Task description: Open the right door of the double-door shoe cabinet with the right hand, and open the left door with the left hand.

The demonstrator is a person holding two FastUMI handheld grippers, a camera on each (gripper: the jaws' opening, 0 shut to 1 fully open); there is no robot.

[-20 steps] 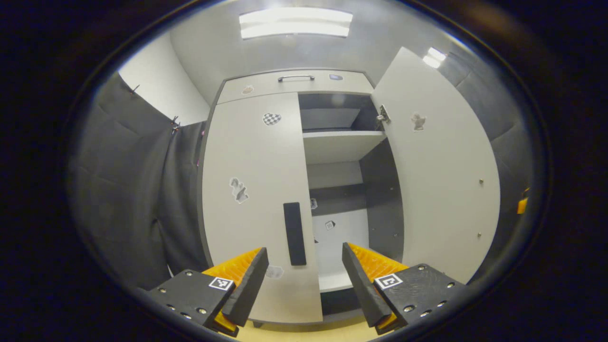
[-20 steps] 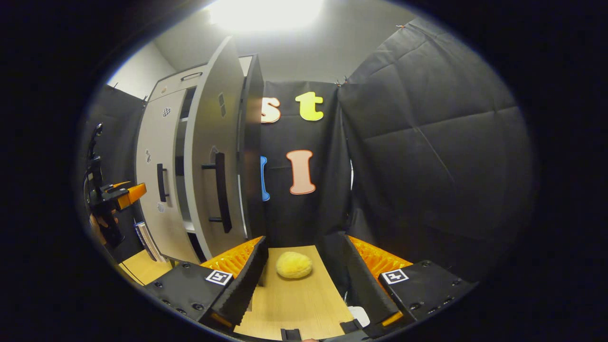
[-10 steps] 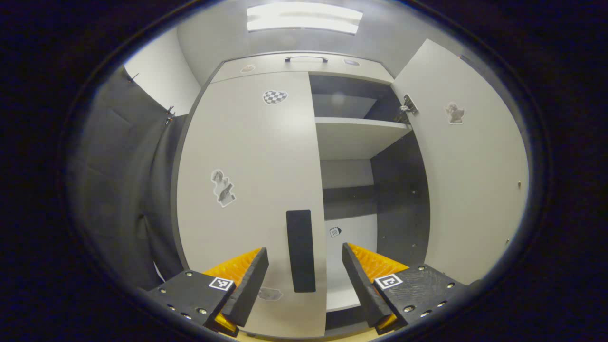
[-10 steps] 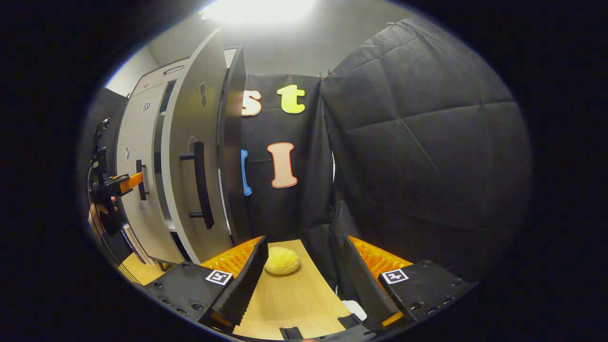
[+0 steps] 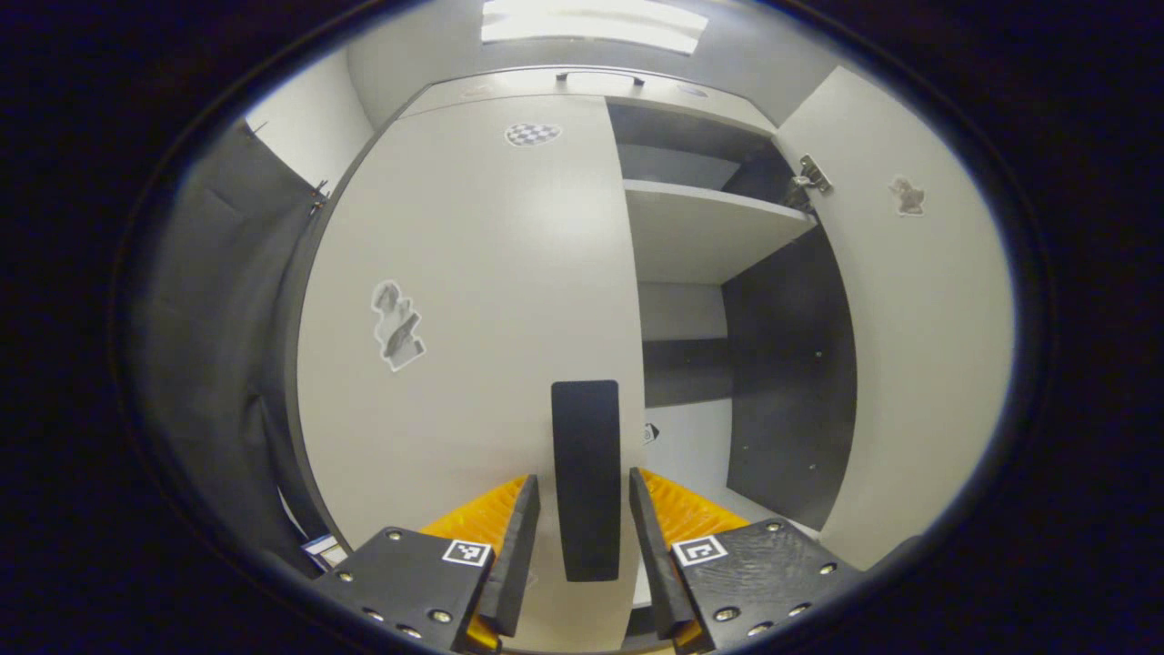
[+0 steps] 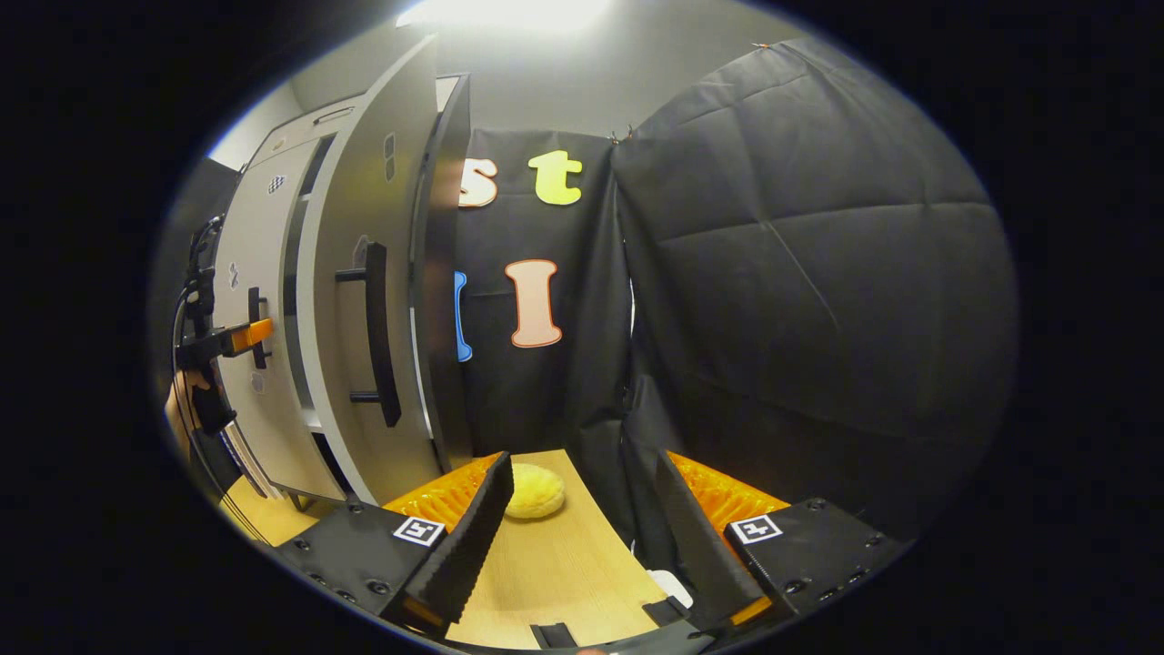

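In the left gripper view the left door (image 5: 473, 300) of the grey shoe cabinet is closed. Its black upright handle (image 5: 587, 446) stands between the fingers of my left gripper (image 5: 582, 480), which is open but narrow, a thin gap showing on each side of the handle. The right door (image 5: 909, 346) is swung open, and the shelf (image 5: 709, 227) inside is bare. In the right gripper view my right gripper (image 6: 579, 473) is open and holds nothing, away from the open right door (image 6: 364, 182) and its black handle (image 6: 375, 332). The left gripper (image 6: 238, 337) shows far left at the left door's handle (image 6: 257, 314).
A yellow round sponge-like lump (image 6: 534, 491) lies on the wooden floor (image 6: 555, 573) just beyond my right gripper. Black quilted cloth (image 6: 800, 300) walls the right side. A drawer front with a metal handle (image 5: 596, 77) tops the cabinet.
My left gripper moved in toward the left door and its fingers narrowed around the black handle. My right gripper drifted slightly, staying open.
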